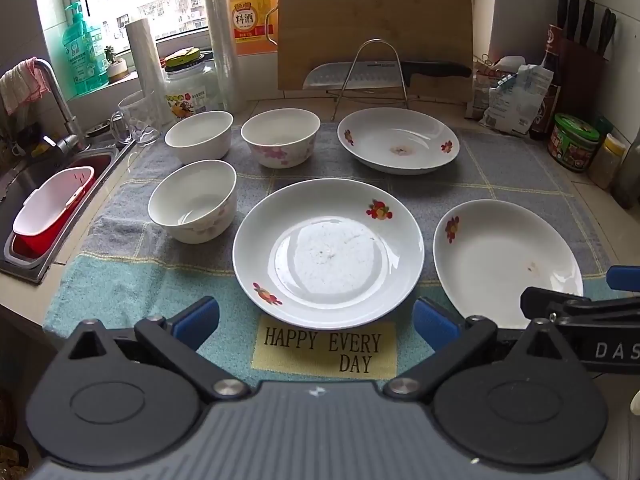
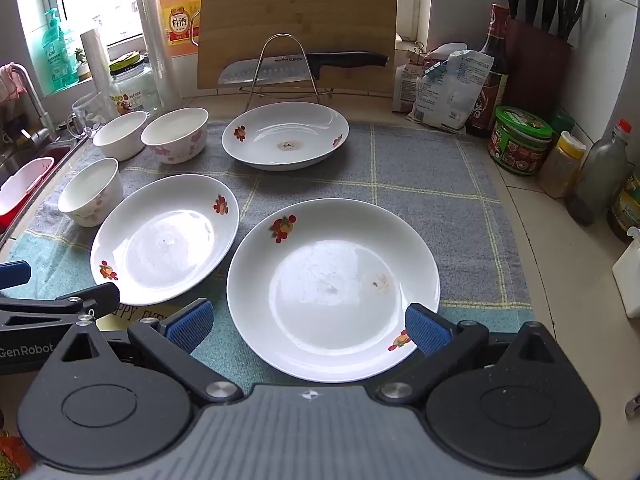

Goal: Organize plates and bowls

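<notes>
Three plates and three bowls are sitting apart on the checked towel [image 1: 120,280] before me. I am holding my left gripper [image 1: 316,322] spread fully wide with nothing in it, hovering over the near rim of the middle plate [image 1: 328,254]. My right gripper [image 2: 308,330] is also gaping wide and empty, its blue pads flanking the near edge of the right plate [image 2: 334,290] without pressing it. Further back, the far plate [image 1: 398,140] is lying before the cutting board [image 1: 376,20], while the bowls [image 1: 192,200] are clustering at the left near the sink [image 1: 24,176]
</notes>
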`<state>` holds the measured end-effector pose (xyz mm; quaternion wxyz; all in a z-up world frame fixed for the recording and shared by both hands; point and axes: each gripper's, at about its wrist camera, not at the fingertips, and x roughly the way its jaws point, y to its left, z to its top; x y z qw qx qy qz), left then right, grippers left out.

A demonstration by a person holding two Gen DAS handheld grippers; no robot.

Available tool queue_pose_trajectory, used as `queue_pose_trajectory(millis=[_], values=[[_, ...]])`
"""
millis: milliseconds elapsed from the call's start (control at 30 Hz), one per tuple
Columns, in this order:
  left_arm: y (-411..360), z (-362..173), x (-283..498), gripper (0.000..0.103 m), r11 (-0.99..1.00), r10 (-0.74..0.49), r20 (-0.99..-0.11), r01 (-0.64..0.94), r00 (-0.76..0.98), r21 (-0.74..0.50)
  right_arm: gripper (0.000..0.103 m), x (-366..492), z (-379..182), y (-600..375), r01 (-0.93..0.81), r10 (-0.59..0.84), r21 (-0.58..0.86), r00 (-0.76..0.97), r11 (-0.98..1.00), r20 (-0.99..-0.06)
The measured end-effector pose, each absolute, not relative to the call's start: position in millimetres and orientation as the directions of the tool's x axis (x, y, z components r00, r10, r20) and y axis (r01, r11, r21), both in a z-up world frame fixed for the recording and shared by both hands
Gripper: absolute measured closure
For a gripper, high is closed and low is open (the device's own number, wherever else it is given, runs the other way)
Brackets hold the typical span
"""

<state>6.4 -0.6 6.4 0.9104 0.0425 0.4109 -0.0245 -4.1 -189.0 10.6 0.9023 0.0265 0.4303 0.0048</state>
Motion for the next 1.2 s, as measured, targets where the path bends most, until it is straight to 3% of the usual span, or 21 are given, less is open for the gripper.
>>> queue_pose_trajectory(millis=[1200], values=[[7.4, 10.7, 4.7, 0.001, 0.997, 0.005, -0.741, 0.056, 0.672, 0.058, 0.000, -1.4, 14.3, -183.2, -0.015, 0.053, 0.057, 0.641, 0.998, -0.766]])
